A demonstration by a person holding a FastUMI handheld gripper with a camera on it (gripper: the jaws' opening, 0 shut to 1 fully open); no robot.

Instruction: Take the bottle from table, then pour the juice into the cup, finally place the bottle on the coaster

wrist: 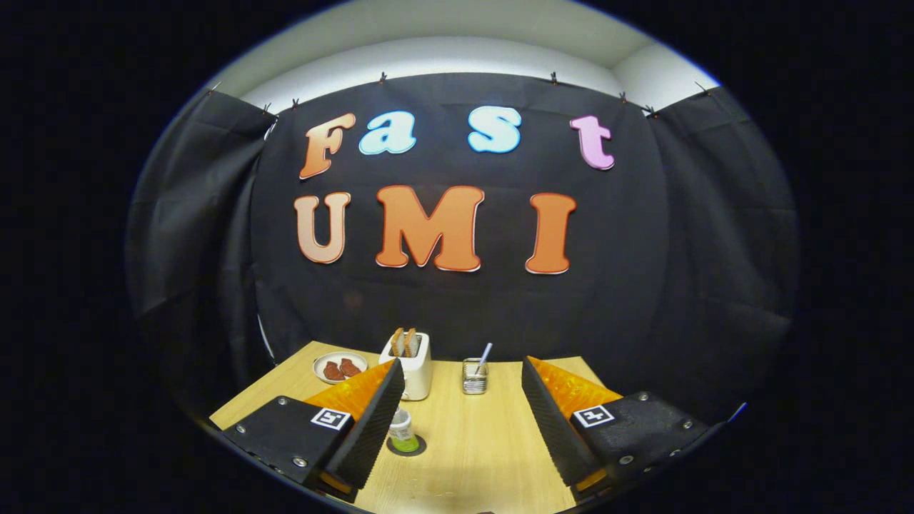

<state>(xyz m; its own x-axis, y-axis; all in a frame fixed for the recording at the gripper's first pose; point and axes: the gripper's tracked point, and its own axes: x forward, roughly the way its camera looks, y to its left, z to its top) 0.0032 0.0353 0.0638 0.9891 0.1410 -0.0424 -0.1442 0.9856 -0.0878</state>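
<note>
Two fingers of the gripper (pixel 457 400) stand spread wide apart, grasping nothing, above a pale wooden table (pixel 478 457). Small bottle (pixel 402 430), green liquid inside, upright on a dark round coaster (pixel 407 447), just beside the left finger. Beyond: white toaster (pixel 412 365) with two slices; metal mesh holder (pixel 474 376) with a stick; plate (pixel 340 368) near the far left edge. Bare wood between the fingers. Label illegible.

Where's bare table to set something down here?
Gripper open, nothing between the fingers. Bare table runs between them up to the mesh cup. Crowded by the left finger: small bottle on its dark coaster, toaster, plate behind.
</note>
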